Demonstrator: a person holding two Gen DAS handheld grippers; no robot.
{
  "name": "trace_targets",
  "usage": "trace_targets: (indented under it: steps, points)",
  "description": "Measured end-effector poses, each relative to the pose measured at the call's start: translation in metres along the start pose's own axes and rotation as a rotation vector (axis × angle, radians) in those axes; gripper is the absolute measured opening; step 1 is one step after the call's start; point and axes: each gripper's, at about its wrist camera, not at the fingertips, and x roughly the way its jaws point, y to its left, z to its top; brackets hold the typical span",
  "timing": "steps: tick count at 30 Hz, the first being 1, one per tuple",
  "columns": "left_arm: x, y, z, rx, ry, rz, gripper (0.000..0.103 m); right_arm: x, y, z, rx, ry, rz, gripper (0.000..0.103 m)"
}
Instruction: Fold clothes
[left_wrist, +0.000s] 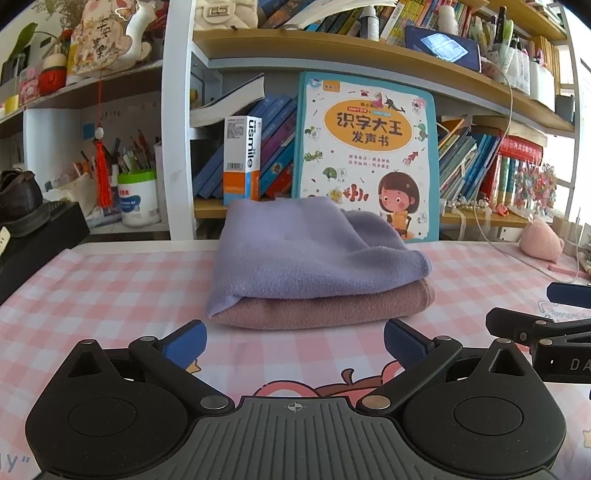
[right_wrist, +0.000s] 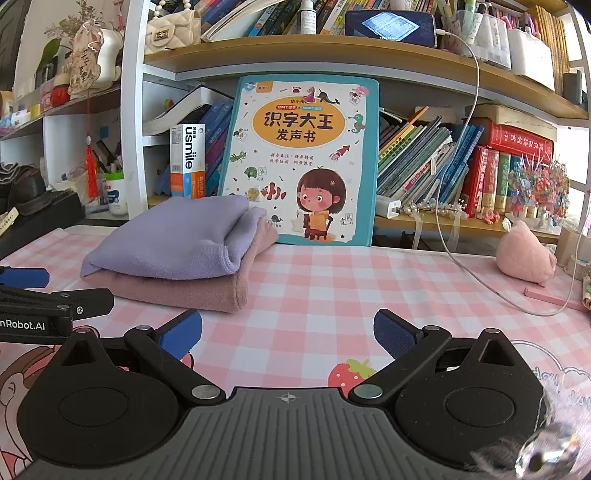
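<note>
Clothes (left_wrist: 317, 266) sit folded and stacked, lilac over pink, on the table (left_wrist: 110, 295); both my fingers (left_wrist: 293, 345) (right_wrist: 288, 338) hang spread, empty, job looking finished.

The purple cloth (left_wrist: 295, 254) and the pink cloth (left_wrist: 325, 308) beneath it look soft, matt and finely napped. The checked cover on the tabletop (right_wrist: 332, 291) is smooth with a slight sheen. Each claw is matt black plastic with ribbed blue pads (right_wrist: 393, 338) and shiny metal pins.
</note>
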Motion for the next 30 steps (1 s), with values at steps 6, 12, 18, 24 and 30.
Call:
trace_targets:
  steps: [6,12,18,24,30]
  points:
    - [0.0001,0.0002,-0.0002,0.000,0.002,0.002,0.103,0.0001,-0.0005,0.0000,0.005,0.003,-0.001,0.100]
    - [0.0003,0.0004,-0.0004,-0.001,0.005,0.003,0.103,0.0000,0.0000,0.0000,-0.001,0.003,0.000,0.100]
    - [0.0008,0.0008,-0.0008,-0.003,0.012,-0.001,0.103,-0.0002,0.0006,-0.0003,0.001,0.007,0.000,0.102]
    - [0.0012,0.0001,-0.0012,-0.006,0.021,-0.004,0.103,0.0009,0.0007,0.0005,-0.003,0.008,0.000,0.102]
    - [0.0012,0.0002,-0.0017,-0.007,0.022,-0.005,0.103,0.0011,0.0011,0.0003,-0.005,0.007,0.000,0.102]
